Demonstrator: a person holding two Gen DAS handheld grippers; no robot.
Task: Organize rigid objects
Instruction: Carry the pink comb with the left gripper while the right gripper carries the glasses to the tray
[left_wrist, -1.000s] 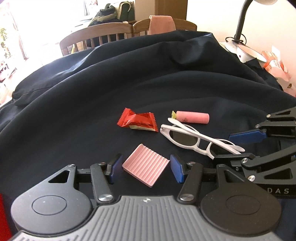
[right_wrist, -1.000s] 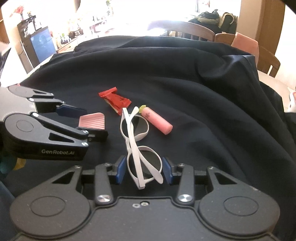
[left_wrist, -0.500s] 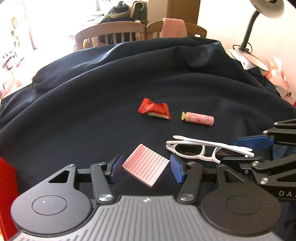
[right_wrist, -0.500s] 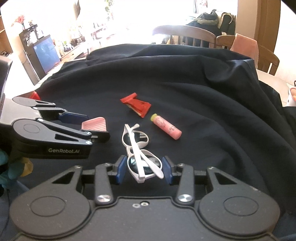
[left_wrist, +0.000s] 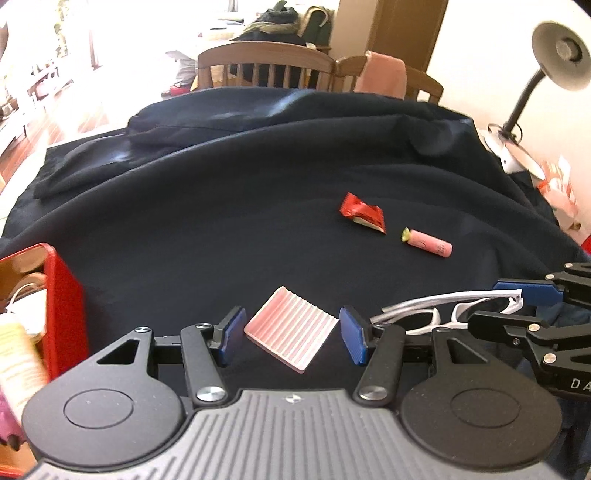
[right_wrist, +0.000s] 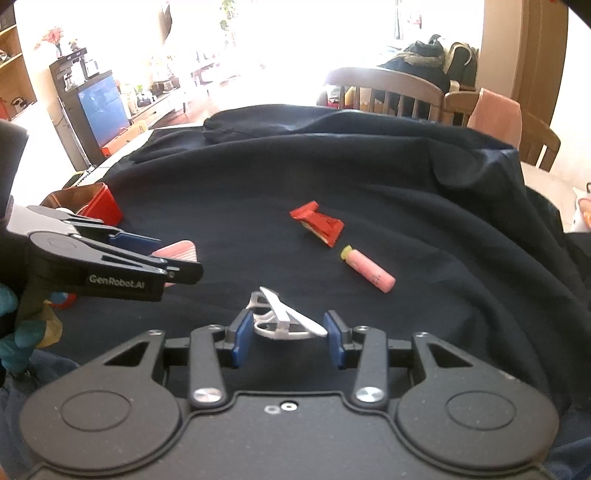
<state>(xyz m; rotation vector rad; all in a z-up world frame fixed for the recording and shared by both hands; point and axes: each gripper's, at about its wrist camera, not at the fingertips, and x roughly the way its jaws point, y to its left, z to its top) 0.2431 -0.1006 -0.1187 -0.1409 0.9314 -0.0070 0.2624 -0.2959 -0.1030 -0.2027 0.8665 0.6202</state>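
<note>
A pink ribbed square pad (left_wrist: 291, 328) hangs cornerwise between the blue pads of my left gripper (left_wrist: 291, 334), which is shut on it above the dark cloth (left_wrist: 221, 229). My right gripper (right_wrist: 288, 332) is shut on folded white glasses (right_wrist: 280, 321), also held off the cloth. The left wrist view shows the glasses (left_wrist: 443, 314) in the right gripper (left_wrist: 491, 302) at the right edge. From the right wrist I see the left gripper (right_wrist: 177, 258) with the pink pad (right_wrist: 177, 251). A red wrapped sweet (left_wrist: 364, 216) (right_wrist: 317, 223) and a pink tube (left_wrist: 428, 245) (right_wrist: 369, 273) lie on the cloth.
A red open box (left_wrist: 62, 295) (right_wrist: 99, 206) with items inside stands at the left of the cloth. Wooden chairs (left_wrist: 266, 62) line the far side. A desk lamp (left_wrist: 554, 26) stands at the back right. A gloved hand (right_wrist: 14, 332) holds the left gripper.
Both grippers have risen and drawn back toward the left, carrying the pink pad and the glasses. The sweet and tube stayed on the cloth. The red box has come into view.
</note>
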